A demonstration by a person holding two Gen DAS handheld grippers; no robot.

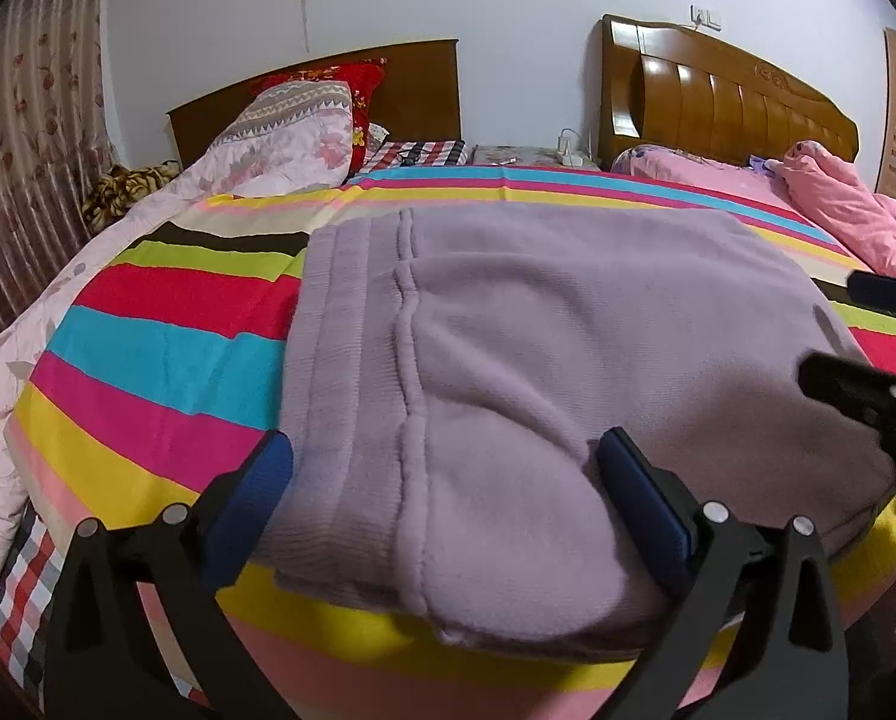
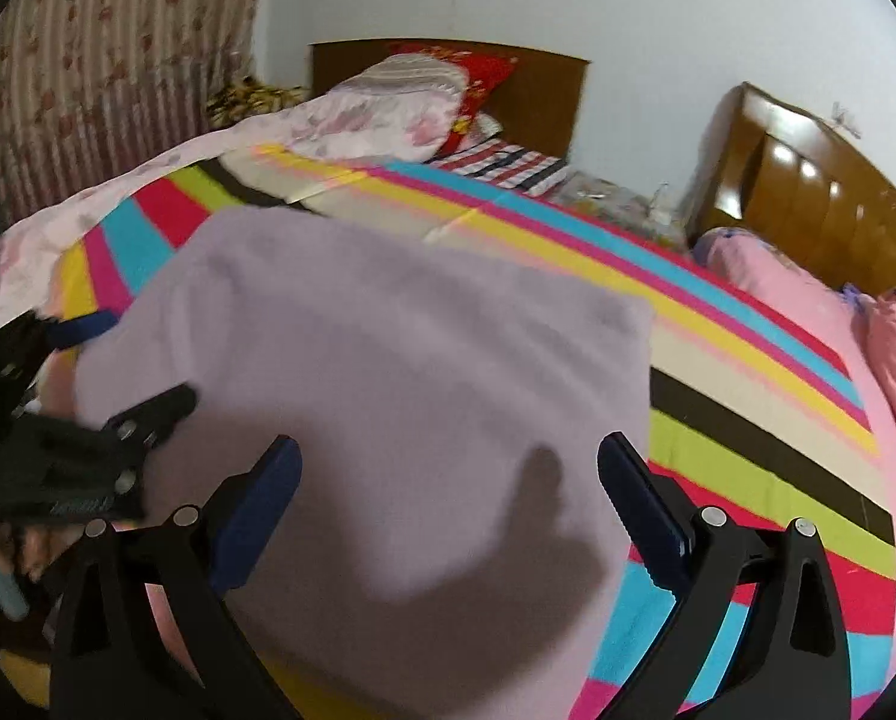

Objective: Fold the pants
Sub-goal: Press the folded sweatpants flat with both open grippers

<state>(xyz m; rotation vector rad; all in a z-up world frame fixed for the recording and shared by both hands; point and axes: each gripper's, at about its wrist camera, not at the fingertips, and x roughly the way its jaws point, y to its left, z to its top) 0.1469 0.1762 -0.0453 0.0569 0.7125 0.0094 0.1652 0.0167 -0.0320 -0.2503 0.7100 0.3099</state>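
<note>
The lilac fleece pants [image 1: 508, 360] lie folded into a thick rectangle on the striped bedsheet [image 1: 165, 348], ribbed waistband at their left edge. My left gripper [image 1: 444, 468] is open over the near edge, its blue pads either side of the fold. The pants also show in the right wrist view [image 2: 399, 384]. My right gripper [image 2: 448, 468] is open and empty above their right half. Each gripper shows in the other's view: the right one [image 1: 868, 348] at the right edge, the left one [image 2: 123, 360] at the left edge.
A pink floral quilt [image 1: 255, 144] and red pillow [image 1: 351, 90] lie at the far left by a dark headboard. A second bed with pink bedding [image 1: 838, 204] and a wooden headboard [image 1: 724, 102] stands at the right. A curtain [image 1: 27, 150] hangs at the left.
</note>
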